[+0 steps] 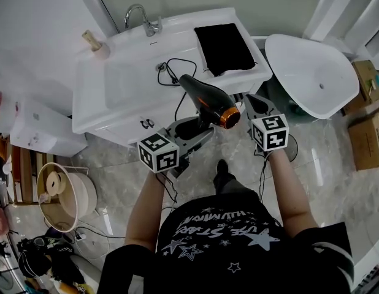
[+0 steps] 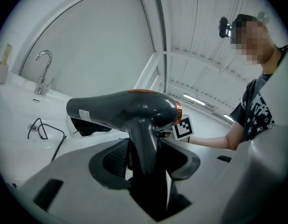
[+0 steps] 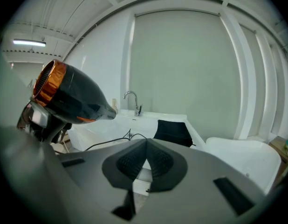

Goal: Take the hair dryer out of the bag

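We grip the hair dryer by its handle in our left tool, in the air before the washbasin, clear of the black bag, while our right tool is closed, empty.

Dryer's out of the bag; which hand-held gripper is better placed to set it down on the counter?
Left. The left hand-held gripper grips the hair dryer by its handle; the right hand-held gripper is shut and empty beside it.
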`<action>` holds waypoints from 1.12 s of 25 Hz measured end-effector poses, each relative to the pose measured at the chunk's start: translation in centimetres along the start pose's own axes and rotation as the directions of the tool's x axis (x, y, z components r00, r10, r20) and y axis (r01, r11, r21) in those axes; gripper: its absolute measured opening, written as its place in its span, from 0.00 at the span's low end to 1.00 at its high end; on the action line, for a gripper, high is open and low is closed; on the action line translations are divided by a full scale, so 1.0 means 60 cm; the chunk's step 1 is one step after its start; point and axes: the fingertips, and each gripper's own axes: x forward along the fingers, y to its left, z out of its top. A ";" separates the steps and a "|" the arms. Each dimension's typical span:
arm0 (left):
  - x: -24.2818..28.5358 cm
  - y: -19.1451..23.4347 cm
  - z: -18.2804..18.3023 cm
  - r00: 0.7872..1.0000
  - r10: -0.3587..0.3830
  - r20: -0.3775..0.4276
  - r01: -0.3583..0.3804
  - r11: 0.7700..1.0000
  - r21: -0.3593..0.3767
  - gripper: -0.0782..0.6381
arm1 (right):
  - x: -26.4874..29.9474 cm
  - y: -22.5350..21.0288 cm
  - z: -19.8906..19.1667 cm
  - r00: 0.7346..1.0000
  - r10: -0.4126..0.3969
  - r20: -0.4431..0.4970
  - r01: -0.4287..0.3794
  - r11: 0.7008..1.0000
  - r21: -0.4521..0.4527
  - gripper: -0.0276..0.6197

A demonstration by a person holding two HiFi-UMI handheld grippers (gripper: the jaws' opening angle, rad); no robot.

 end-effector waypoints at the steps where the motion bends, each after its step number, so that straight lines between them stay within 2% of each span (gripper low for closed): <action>1: -0.008 -0.006 -0.003 1.000 -0.004 0.002 0.004 1.000 -0.002 0.40 | -0.008 0.008 -0.002 1.000 0.000 0.001 0.000 1.000 0.006 0.05; 19: -0.103 -0.116 -0.064 0.999 -0.052 -0.005 0.052 0.999 0.006 0.40 | -0.146 0.140 -0.052 1.000 -0.005 0.012 0.004 0.999 0.046 0.05; 28: -0.135 -0.145 -0.090 0.998 -0.060 0.001 0.060 0.998 -0.003 0.40 | -0.195 0.175 -0.064 0.999 -0.024 0.035 0.021 0.998 0.063 0.05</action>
